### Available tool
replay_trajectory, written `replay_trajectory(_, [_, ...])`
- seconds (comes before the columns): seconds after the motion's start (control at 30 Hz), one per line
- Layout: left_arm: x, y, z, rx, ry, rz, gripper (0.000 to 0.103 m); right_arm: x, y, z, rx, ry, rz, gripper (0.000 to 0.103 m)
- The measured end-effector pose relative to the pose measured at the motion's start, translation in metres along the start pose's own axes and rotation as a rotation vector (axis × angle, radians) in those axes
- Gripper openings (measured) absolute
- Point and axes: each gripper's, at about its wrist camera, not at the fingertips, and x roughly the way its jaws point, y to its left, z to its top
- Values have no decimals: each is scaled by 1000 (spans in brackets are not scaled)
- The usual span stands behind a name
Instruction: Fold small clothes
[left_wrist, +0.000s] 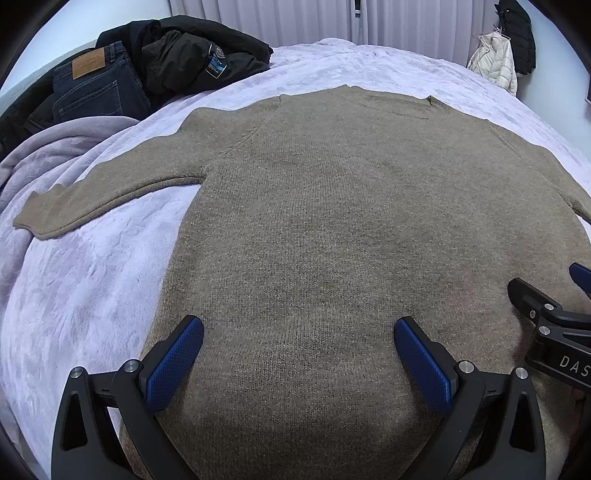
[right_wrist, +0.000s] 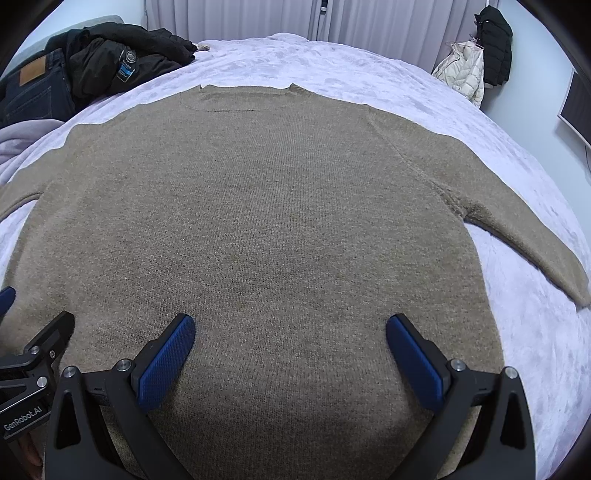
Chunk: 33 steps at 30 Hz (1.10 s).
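I am hovering the left gripper (left_wrist: 298, 354) and right gripper (right_wrist: 290, 350), both wide open and holding nothing, over the sweater (left_wrist: 332, 221) spread flat mid-bed (left_wrist: 92, 295) (hem nearest me), judging each should pinch a hem corner cleanly.

Taupe knit sweater (left_wrist: 332, 221), lilac blanket (left_wrist: 92, 295), blue textured pads (right_wrist: 166, 365).
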Motion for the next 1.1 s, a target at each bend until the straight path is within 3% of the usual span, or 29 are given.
replay_trajectory(0.47, [-1,-4,-3,6,-10,29,103,-2,3,-1,-4,-14,-8,103])
replay_trajectory(0.67, [-16,-10,8,6,31,66,103,-7,-2,4,-17,17,24,103])
replay_trajectory(0.8, [-39,-21,19,21,-9,45,103,-20,-13,9,-25,29,61,103])
replay_trajectory(1.1, [-77,-62,44,94,-86,13,103,-68,-63,23,32,-82,49,103])
